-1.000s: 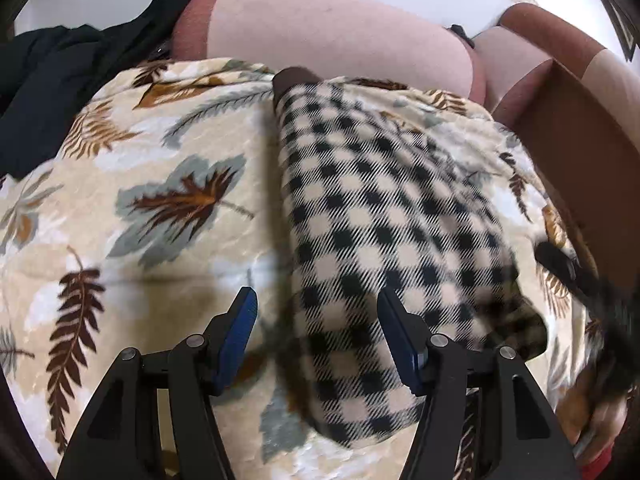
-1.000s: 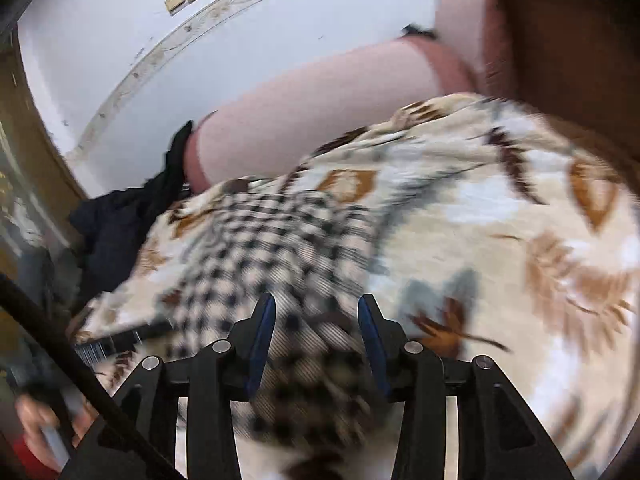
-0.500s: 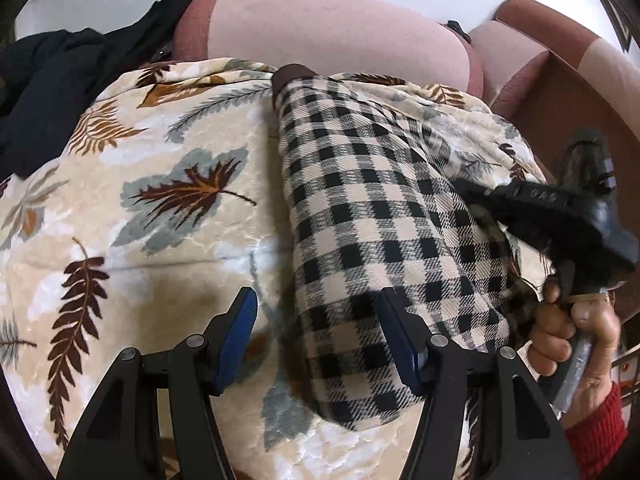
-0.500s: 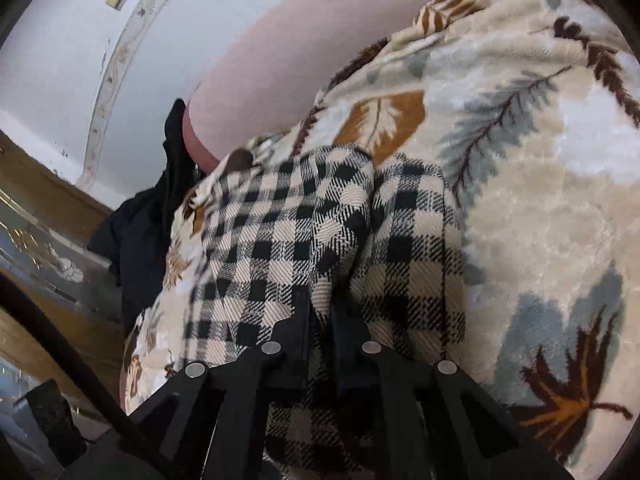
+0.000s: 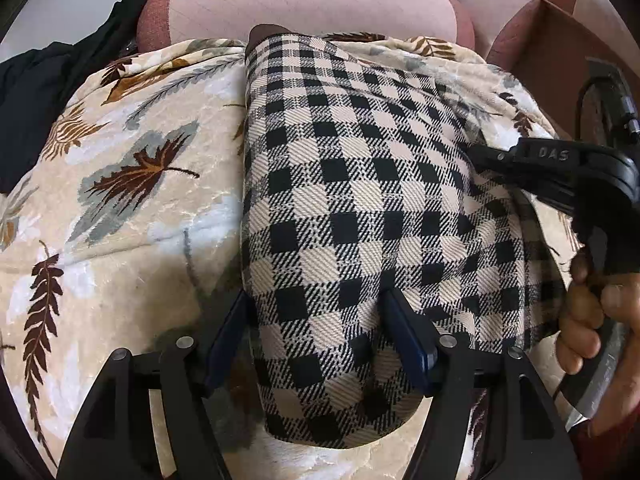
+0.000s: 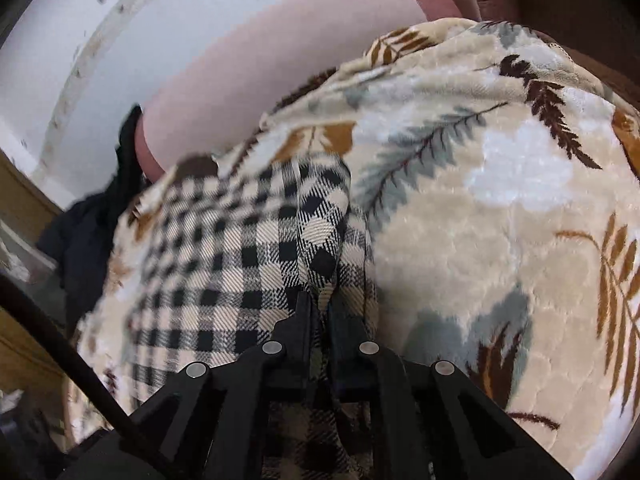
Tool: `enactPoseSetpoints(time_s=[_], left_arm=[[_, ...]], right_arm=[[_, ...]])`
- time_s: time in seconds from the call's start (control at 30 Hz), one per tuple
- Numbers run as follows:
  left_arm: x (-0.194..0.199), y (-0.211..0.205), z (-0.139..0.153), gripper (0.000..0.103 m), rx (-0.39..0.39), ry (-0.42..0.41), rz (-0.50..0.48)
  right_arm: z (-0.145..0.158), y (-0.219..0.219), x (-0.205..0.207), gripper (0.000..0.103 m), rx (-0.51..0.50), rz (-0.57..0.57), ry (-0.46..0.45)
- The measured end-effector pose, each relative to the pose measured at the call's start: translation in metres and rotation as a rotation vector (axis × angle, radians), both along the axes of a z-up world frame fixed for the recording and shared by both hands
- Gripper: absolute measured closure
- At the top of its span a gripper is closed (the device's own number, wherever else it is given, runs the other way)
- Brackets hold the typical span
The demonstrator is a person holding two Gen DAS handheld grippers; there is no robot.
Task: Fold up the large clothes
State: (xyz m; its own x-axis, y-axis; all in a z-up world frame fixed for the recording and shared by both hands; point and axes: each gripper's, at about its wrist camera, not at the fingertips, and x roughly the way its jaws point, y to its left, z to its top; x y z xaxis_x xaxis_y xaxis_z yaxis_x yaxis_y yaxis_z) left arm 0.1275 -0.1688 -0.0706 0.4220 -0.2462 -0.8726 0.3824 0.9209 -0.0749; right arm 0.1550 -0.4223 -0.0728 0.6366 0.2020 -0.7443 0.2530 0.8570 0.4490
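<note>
A black-and-cream checked garment (image 5: 360,208) lay in a long folded strip on a cream blanket (image 5: 132,208) printed with brown and grey leaves. The blanket covered a sofa whose pink back cushion (image 5: 312,0) rose behind it. A heap of black clothing (image 5: 36,92) sat at the far left end of the sofa, against a white wall (image 6: 132,48).

Seen from the left wrist camera, the left gripper (image 5: 316,320) pointed down at the near end of the checked strip. Its two blue-padded fingers (image 5: 404,332) were spread and still widening. One stood just at the left edge of the fabric and the other pushed into the cloth further right, so the near part of the strip sat between them, and the pads were not squeezing it.

On the right side of that view, the right gripper (image 5: 480,156) reached in with its tip on the right edge of the garment. A hand (image 5: 588,312) was wrapped around its handle, and a red cuff showed at the lower corner.

From the right wrist camera, the right gripper (image 6: 319,312) had its fingers pressed almost together, pinching a raised ridge of the checked fabric. The cloth bunched up into a fold just ahead of the tips. The far side of the garment was blurred in this view. A black cable (image 6: 68,356) crossed the lower left corner.
</note>
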Motion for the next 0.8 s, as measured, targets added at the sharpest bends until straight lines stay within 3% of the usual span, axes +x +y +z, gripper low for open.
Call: enactPoseSetpoints(time_s=[0.07, 0.2, 0.3, 0.47, 0.53, 0.57, 0.6, 0.8], left_arm=[[0.001, 0.003, 0.001, 0.034, -0.016, 0.014, 0.008], [0.006, 0.018, 0.004, 0.034, -0.092, 0.074, 0.033], [-0.002, 0.028, 0.014, 0.034, -0.135, 0.070, 0.045], [-0.019, 0.038, 0.027, 0.034, -0.135, 0.006, 0.052], [-0.020, 0.038, 0.027, 0.034, -0.130, 0.002, 0.059], [-0.019, 0.037, 0.025, 0.034, -0.117, 0.008, 0.064], [-0.018, 0.038, 0.024, 0.034, -0.111, 0.010, 0.068], [-0.016, 0.028, 0.000, 0.034, -0.051, 0.060, 0.069]], right_arm=[[0.009, -0.005, -0.006, 0.088, 0.022, -0.005, -0.024], [0.022, -0.022, -0.025, 0.062, 0.110, 0.005, -0.058], [0.022, -0.021, -0.044, 0.062, 0.116, 0.054, -0.049], [0.001, 0.008, -0.068, 0.062, 0.068, 0.177, 0.011], [-0.006, 0.019, -0.073, 0.066, 0.037, 0.213, 0.038], [-0.006, 0.022, -0.073, 0.082, 0.011, 0.216, 0.048], [-0.005, 0.020, -0.074, 0.089, 0.003, 0.212, 0.047], [0.005, -0.002, -0.070, 0.094, -0.033, 0.124, 0.037]])
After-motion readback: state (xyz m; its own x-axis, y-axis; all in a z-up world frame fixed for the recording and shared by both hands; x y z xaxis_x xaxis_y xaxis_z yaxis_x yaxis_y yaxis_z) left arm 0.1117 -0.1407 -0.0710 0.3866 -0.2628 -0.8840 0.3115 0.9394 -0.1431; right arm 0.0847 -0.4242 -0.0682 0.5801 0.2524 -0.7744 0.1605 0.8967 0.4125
